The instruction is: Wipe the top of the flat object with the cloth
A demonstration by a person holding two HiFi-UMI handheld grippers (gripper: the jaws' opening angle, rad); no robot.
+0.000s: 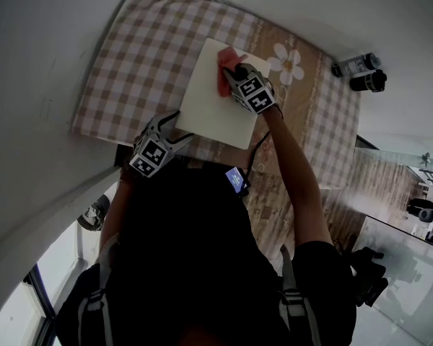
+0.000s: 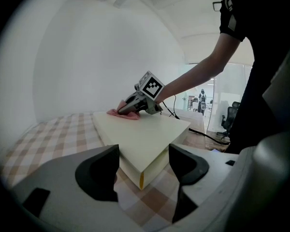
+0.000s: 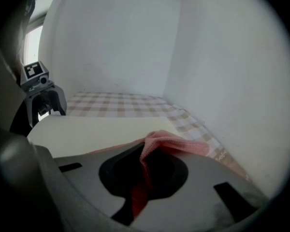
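Nearest the person, the left gripper (image 1: 179, 128) had its jaws wide apart, straddling the 8 o'clock corner of the flat object (image 1: 215, 105) and holding nothing. I could not tell whether they touched it.

The flat object was a thick, cream, square-edged slab with a smooth matte top. It lay on a soft beige-and-white checked tablecloth (image 1: 123, 56).

At the slab's 12 o'clock corner, the right gripper (image 1: 231, 75) was clamped on the cloth (image 1: 226, 63), a pink, finely woven rag bunched into folds and pressed to the top.

Wiping looked under way, but no dirt or streaks showed how much was done. I judged the broad stretch toward 6 o'clock was left to cover.

Farther off at 2 o'clock were a printed flower (image 1: 287, 63) and two dark cylinders (image 1: 359, 72).
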